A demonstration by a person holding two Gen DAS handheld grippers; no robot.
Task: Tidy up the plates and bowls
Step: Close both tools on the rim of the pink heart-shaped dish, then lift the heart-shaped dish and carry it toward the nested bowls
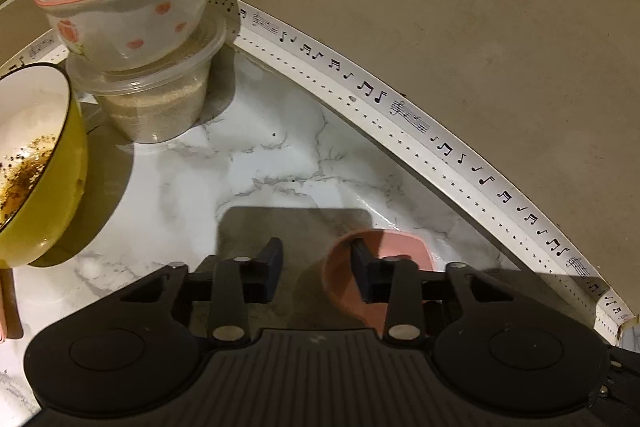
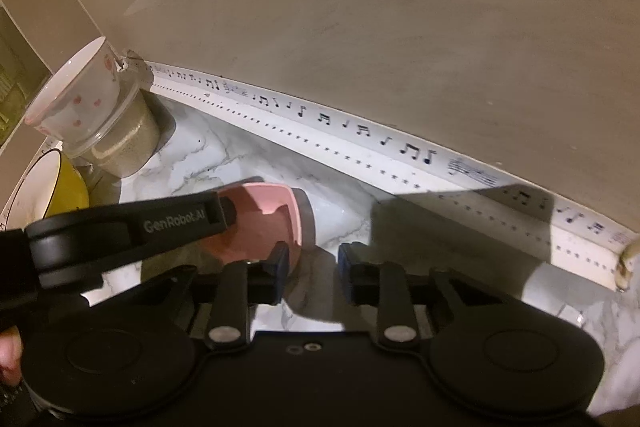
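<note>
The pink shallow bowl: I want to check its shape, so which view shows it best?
The right wrist view: the pink shallow bowl shows its squarish rim and inside, partly crossed by the left gripper. The left wrist view shows less, mostly shadowed behind a gripper finger.

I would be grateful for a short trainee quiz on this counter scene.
1. True or false: the white heart bowl rests on the clear container.
2. At which bowl are the left gripper and the right gripper both positioned? A: yellow bowl. B: pink bowl. C: white heart bowl.
3. What is printed on the edge strip along the counter?

Key: 1 true; 2 B; 3 music notes.
</note>
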